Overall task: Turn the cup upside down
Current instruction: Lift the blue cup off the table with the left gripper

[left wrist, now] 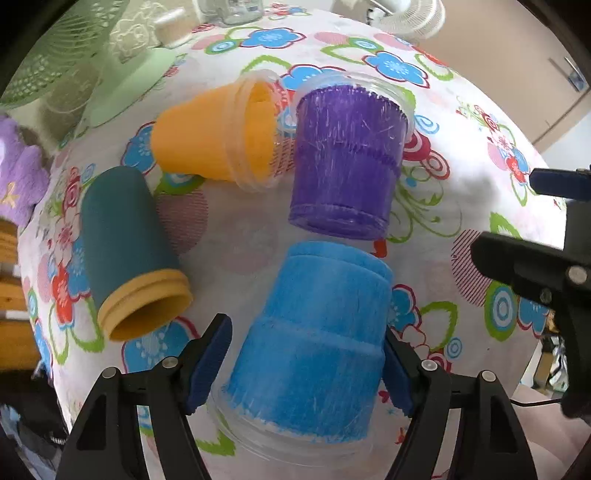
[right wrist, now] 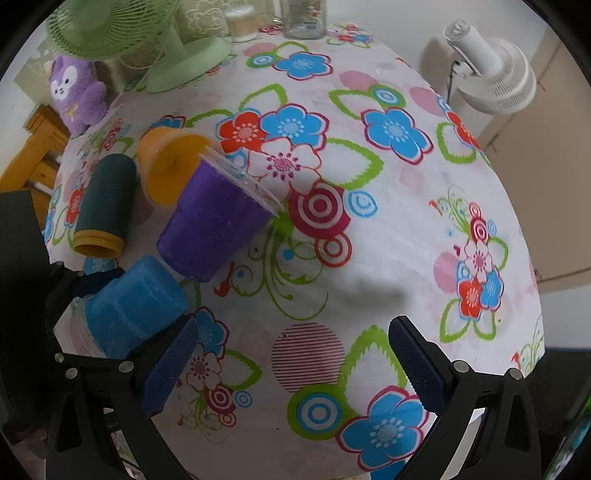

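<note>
A blue cup (left wrist: 314,339) lies between the fingers of my left gripper (left wrist: 303,365), its base pointing away from the camera and its clear rim toward it. The right pad touches the cup; the left pad stands a small gap off its side. The blue cup also shows in the right wrist view (right wrist: 136,302). A purple cup (left wrist: 347,158) lies on its side just beyond, an orange cup (left wrist: 218,136) lies beside it, and a dark green cup (left wrist: 125,243) with a yellow rim lies to the left. My right gripper (right wrist: 295,365) is open and empty over the flowered tablecloth (right wrist: 388,229).
A green fan (right wrist: 122,33), a purple plush toy (right wrist: 77,92) and a glass jar (right wrist: 304,18) stand at the table's far side. A white fan (right wrist: 491,74) stands beyond the right edge. The table edge curves along the right.
</note>
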`<state>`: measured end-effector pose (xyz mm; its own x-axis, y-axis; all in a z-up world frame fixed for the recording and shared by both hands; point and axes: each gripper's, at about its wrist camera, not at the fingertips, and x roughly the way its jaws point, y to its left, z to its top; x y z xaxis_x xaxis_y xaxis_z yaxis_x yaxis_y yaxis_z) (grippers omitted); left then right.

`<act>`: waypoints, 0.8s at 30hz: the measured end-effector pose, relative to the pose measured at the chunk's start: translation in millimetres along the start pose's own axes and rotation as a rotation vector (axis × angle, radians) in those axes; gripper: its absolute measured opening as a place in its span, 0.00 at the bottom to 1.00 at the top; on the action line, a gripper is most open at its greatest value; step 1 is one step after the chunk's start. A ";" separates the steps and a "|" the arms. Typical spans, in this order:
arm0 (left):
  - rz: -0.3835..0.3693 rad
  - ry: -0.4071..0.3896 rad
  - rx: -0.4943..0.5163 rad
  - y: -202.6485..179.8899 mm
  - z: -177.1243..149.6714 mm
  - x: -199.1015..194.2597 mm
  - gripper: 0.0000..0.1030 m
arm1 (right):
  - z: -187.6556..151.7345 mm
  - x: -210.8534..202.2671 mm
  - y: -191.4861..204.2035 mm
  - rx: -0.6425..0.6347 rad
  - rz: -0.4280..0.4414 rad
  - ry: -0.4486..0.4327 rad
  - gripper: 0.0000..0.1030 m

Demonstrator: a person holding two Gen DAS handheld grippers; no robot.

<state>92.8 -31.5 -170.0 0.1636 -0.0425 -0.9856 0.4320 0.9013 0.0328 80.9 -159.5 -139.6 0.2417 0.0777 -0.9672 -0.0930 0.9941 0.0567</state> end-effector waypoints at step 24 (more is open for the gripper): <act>-0.024 -0.046 -0.910 -5.4 -63.9 -21.0 0.75 | 37.6 -7.1 6.9 -0.425 0.150 -0.010 1.00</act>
<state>30.4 -8.0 -160.0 0.2071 -0.0653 -0.9761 -0.4280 0.8912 -0.1504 114.9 -150.3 -123.1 0.2043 0.2211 -0.9536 -0.5153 0.8526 0.0873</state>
